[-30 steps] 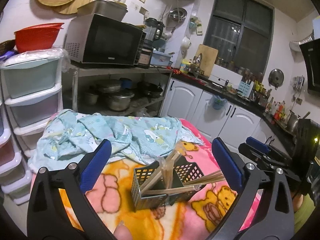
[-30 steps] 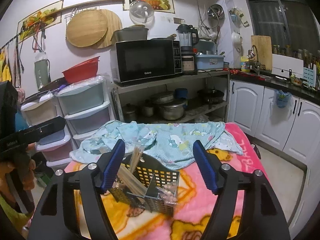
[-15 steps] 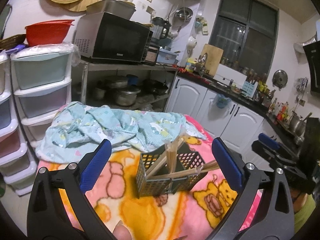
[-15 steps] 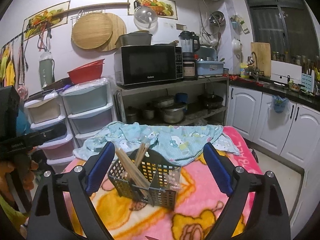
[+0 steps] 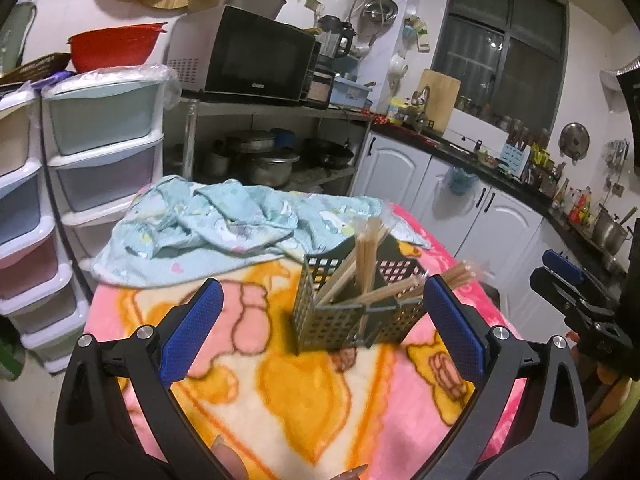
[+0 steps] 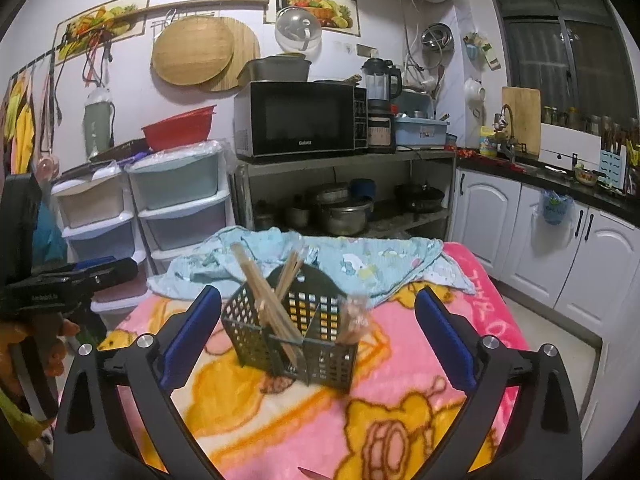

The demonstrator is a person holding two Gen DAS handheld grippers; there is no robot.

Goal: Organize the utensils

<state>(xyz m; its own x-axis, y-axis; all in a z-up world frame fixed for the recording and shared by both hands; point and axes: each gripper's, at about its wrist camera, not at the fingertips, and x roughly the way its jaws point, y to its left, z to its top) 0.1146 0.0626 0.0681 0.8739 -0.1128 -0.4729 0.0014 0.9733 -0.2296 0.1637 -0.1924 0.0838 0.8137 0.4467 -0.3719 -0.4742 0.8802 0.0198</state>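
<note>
Both tongs, left (image 5: 320,336) and right (image 6: 316,336), are held released; the basket (image 6: 292,336) of leaning chopsticks (image 6: 264,300) could be tipped on the soft blanket (image 6: 400,400).

Table's wrapped in a pink cartoon-bear blanket (image 6: 472,320)

A crumpled light-blue cloth (image 6: 360,258) is bunched along the far edge, and a dark mesh utensil caddy (image 6: 292,336) stuffed with chopsticks (image 6: 266,300) sits near the middle, just in front of it.
</note>
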